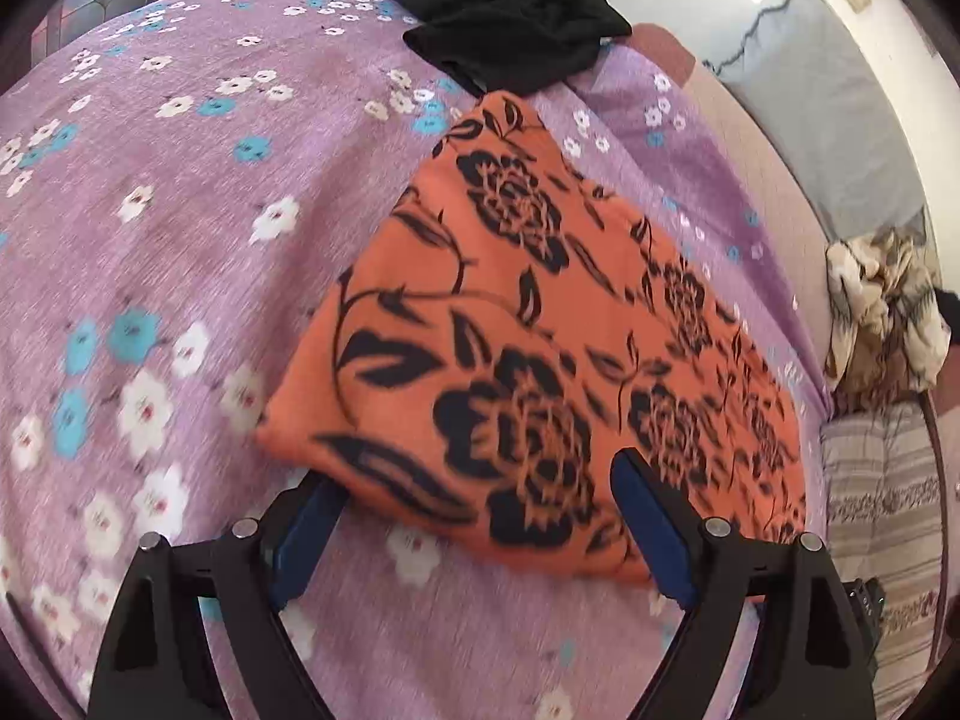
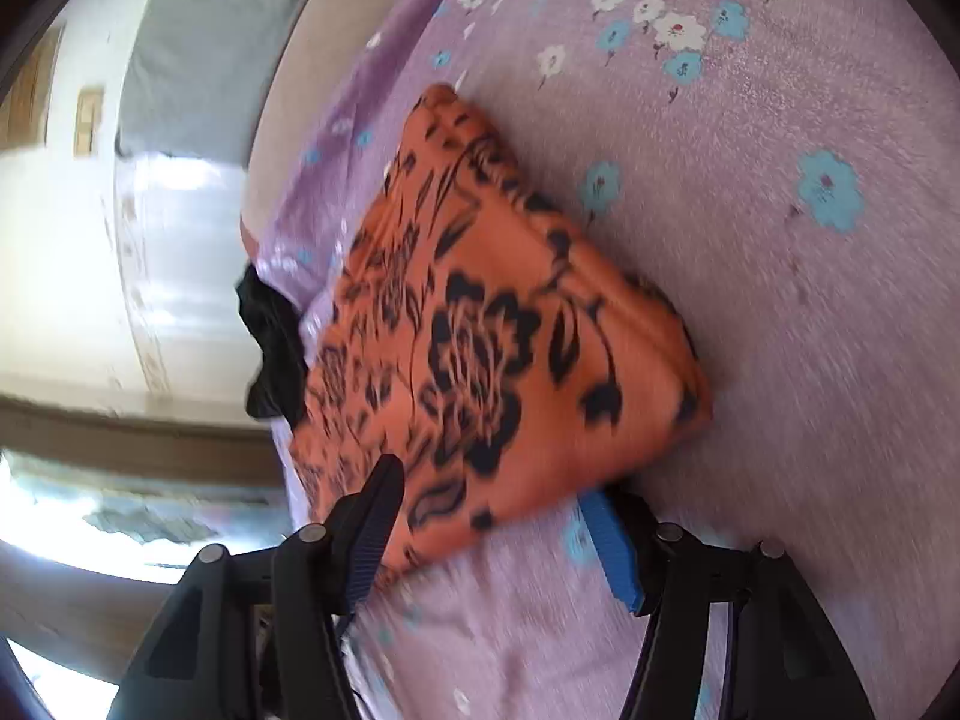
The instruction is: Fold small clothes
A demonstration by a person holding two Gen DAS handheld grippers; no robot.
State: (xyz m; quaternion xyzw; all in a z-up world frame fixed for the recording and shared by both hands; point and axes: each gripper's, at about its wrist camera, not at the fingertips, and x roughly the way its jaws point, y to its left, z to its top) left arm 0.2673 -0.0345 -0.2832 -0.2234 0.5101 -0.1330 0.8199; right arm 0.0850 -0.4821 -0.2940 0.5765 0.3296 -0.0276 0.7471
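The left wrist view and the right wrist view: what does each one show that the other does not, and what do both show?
Only the left wrist view shows the whole black garment, a crumpled cream cloth and a striped fabric at the right. Only the right wrist view shows the pale floor beside the bed. Both show the folded orange flowered cloth, the purple flowered bedsheet and open fingers around the cloth's near edge.

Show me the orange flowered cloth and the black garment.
orange flowered cloth (image 1: 528, 324), left wrist view, middle of its top face.
black garment (image 1: 510, 18), left wrist view, centre of the crumpled heap.
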